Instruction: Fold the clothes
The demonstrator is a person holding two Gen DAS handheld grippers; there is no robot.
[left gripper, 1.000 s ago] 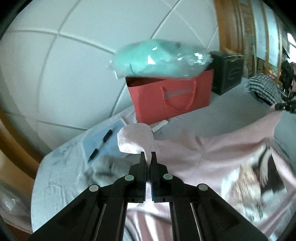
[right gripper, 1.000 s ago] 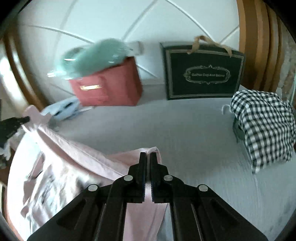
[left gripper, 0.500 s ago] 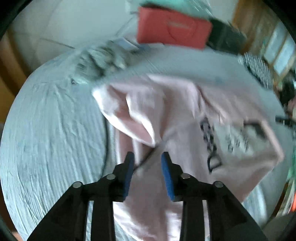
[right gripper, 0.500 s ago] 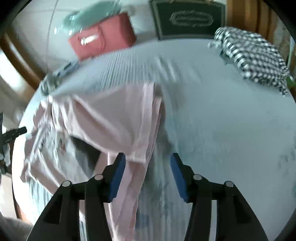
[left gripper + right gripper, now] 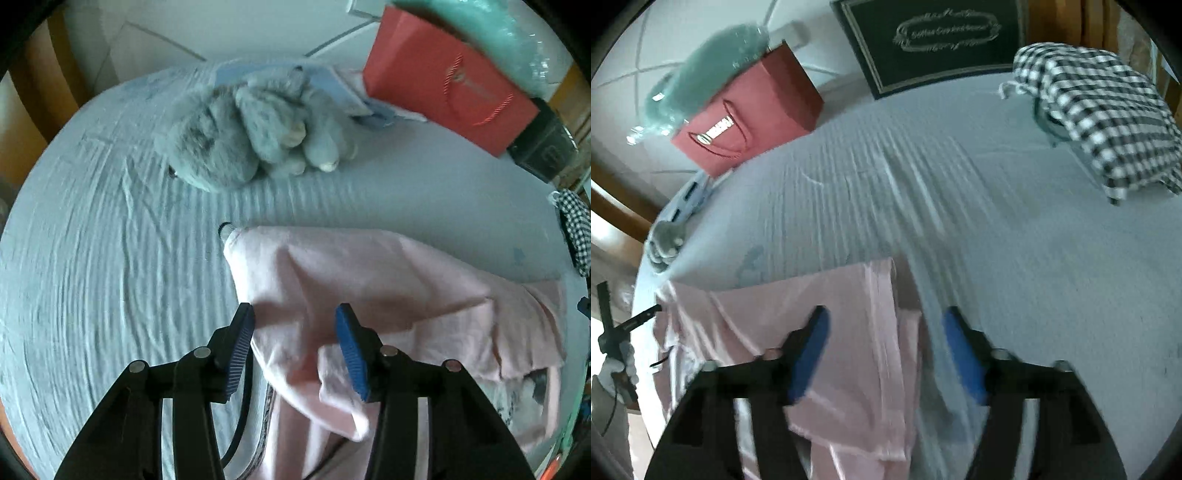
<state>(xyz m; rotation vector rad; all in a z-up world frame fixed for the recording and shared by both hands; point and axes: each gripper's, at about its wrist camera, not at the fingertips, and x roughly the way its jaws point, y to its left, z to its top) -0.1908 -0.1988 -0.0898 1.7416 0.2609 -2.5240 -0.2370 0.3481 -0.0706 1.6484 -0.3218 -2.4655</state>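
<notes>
Releasing pink T-shirt (image 5: 369, 280) on bed (image 5: 92, 295) | left gripper (image 5: 293, 345), right gripper (image 5: 886, 350) jaws just opened, unclamped | limp, light; I'd pinch hems.

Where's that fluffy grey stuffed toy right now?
In the left wrist view the fluffy grey stuffed toy lies on the pale blue bedsheet, upper centre, left of the red paper bag.

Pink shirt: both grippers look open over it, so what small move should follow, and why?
Probably lift both clear and re-aim at a side edge. The pink shirt lies loose on the bed, its top fold laid over; the left gripper and right gripper have just been opening, pads off the cloth.
</notes>
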